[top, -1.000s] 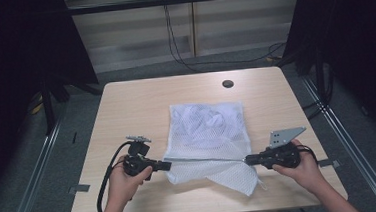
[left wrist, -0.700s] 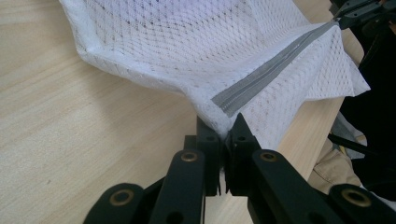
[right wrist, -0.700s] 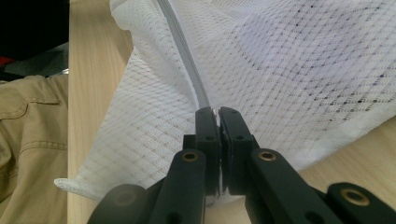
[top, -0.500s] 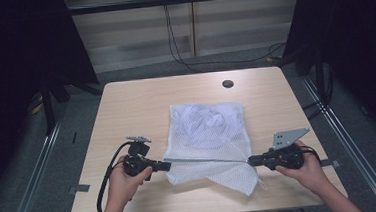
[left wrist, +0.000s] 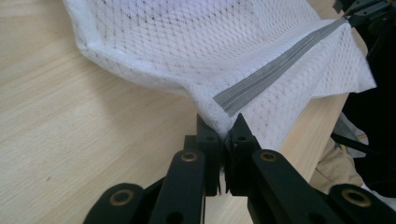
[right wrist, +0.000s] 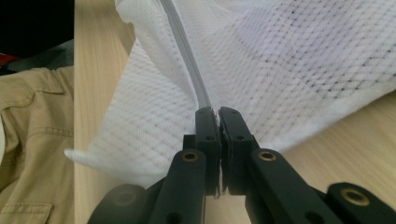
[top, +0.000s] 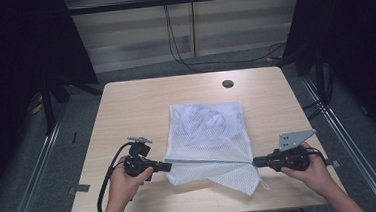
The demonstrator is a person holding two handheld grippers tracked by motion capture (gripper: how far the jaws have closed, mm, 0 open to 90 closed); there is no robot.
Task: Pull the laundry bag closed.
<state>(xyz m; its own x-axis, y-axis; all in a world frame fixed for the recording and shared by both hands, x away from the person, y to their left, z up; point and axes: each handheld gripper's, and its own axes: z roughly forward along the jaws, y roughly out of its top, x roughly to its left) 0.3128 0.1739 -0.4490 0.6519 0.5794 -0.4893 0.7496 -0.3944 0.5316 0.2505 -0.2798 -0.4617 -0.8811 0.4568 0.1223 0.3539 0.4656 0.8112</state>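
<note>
The right claw (top: 256, 160) has drawn slightly rightward, stretching the mesh bag's zipper (top: 210, 160) tauter.

— Is there any writing, label, brand or number to read on anything here?
— No. Nothing legible appears on any surface in the high view or either gripper view.

A light wooden table (top: 126, 110) fills the centre of the frame, a small black disc (top: 228, 83) near its upper right edge. Black cables (top: 174, 42) hang against the wall, top centre.
</note>
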